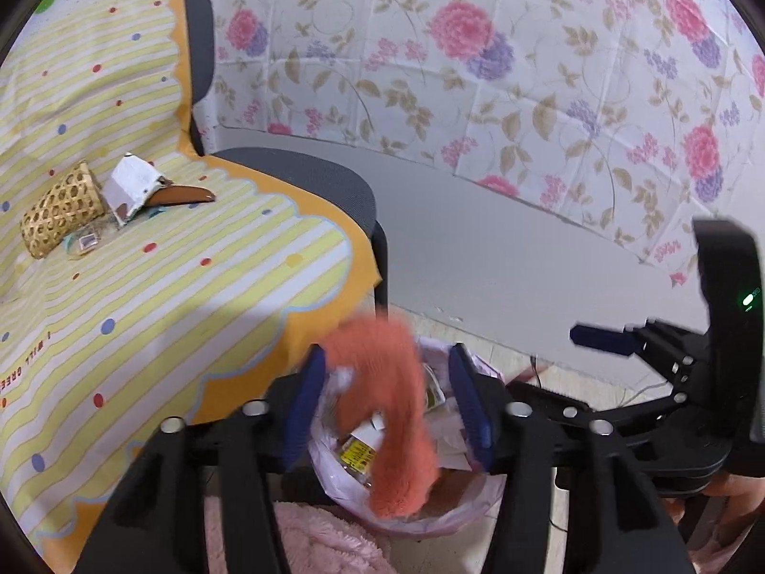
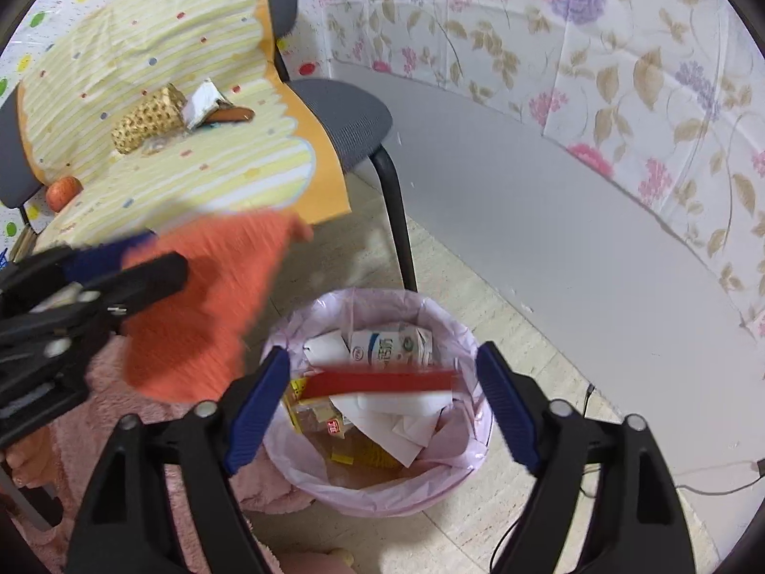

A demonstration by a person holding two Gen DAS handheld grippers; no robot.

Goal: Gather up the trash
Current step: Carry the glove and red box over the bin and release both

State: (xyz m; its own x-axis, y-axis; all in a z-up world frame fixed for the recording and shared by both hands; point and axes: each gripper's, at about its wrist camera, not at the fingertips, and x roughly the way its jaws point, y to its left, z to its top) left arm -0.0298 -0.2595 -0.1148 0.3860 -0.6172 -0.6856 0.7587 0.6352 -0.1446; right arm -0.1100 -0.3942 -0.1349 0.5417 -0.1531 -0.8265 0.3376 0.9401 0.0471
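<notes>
Left tongs (image 1: 387,399) part-open, orange cloth (image 1: 382,397) slipping free above bin (image 2: 382,492); right tongs (image 2: 382,406) wide, empty; cloth may snag the rim.

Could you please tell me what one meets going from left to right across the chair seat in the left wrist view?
Woven basket → torn white carton → brown curved piece → bare grey seat edge.
</notes>
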